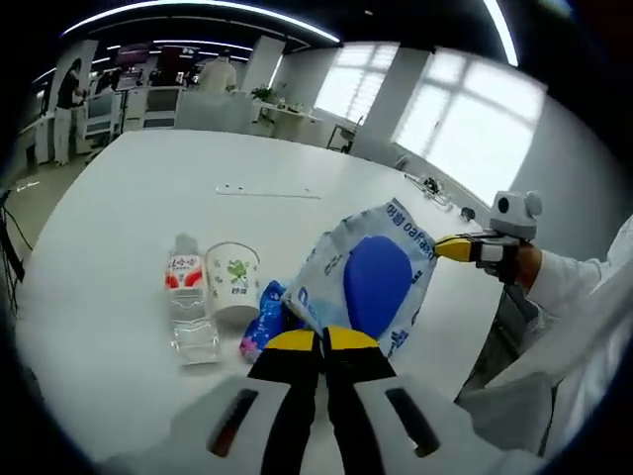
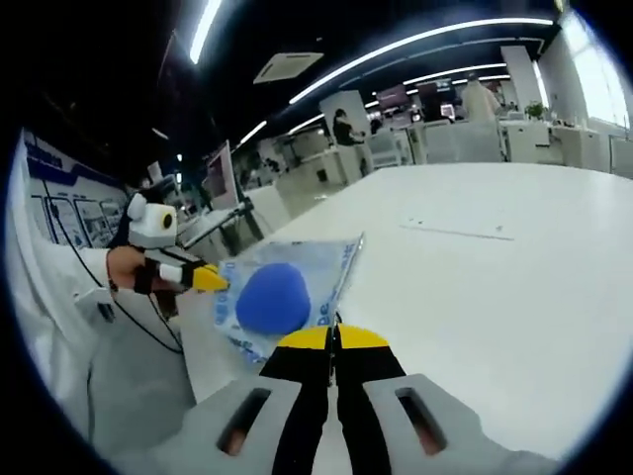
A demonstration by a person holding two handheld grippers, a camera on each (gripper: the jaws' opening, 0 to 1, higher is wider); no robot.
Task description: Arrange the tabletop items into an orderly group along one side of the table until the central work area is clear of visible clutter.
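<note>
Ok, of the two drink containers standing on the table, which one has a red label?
The clear water bottle, on the far side of the white paper cup from the blue-and-white pack; the cup's print is green.

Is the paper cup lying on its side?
No, the paper cup stands upright on the table, next to the water bottle.

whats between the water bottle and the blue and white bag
In the left gripper view, a white paper cup with a green print and a small blue-pink packet lie between the water bottle and the blue and white bag.
</note>
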